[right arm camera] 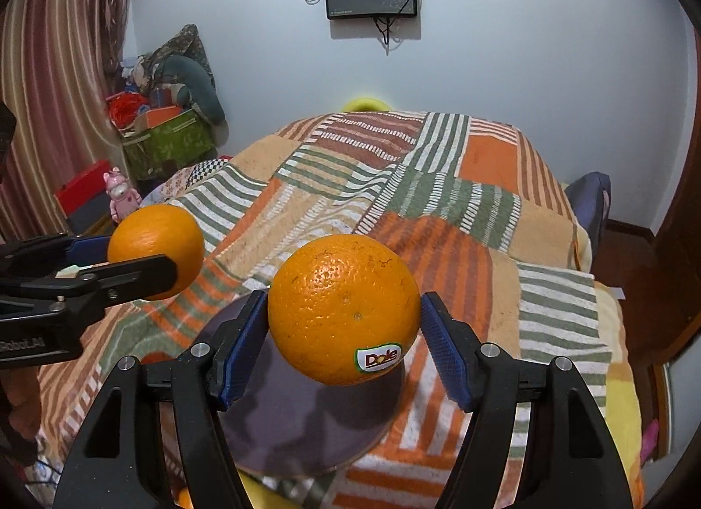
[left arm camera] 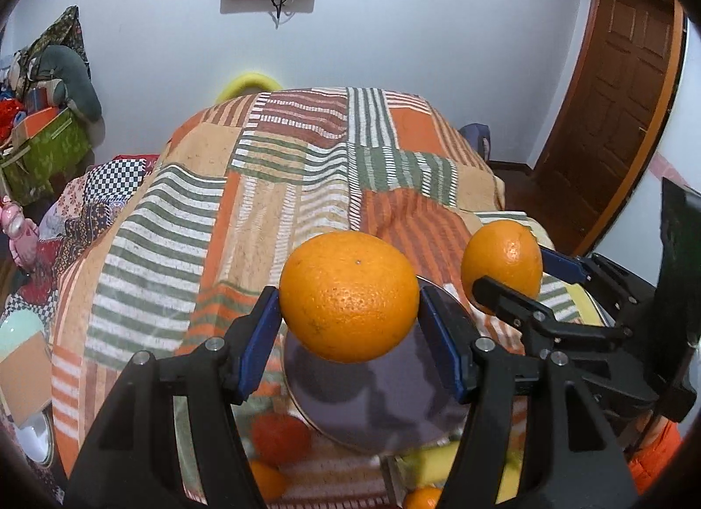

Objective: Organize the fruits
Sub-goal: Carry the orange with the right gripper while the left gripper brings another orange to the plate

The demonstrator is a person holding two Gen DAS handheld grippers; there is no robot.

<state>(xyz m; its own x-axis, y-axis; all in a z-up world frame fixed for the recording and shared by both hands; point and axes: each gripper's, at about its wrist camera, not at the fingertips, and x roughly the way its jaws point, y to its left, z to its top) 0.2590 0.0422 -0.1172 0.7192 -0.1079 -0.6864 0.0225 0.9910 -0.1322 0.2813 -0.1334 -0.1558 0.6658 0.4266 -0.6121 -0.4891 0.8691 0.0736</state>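
My left gripper (left arm camera: 349, 311) is shut on an orange (left arm camera: 348, 296) and holds it above a dark grey round plate (left arm camera: 394, 403) on the striped blanket. My right gripper (right arm camera: 345, 325) is shut on a second orange (right arm camera: 344, 309) with a Dole sticker, above the same plate (right arm camera: 302, 417). In the left wrist view the right gripper (left arm camera: 510, 272) and its orange (left arm camera: 501, 265) are at the right. In the right wrist view the left gripper (right arm camera: 144, 254) and its orange (right arm camera: 155, 250) are at the left. Both oranges hang in the air, apart from each other.
More fruit lies low in the left wrist view: a red one (left arm camera: 280, 436), small oranges (left arm camera: 267, 480) and something yellow (left arm camera: 438, 463). The striped blanket (right arm camera: 438, 202) covers a raised bed. A cluttered green box (right arm camera: 171, 145) stands far left, a brown door (left arm camera: 613, 114) right.
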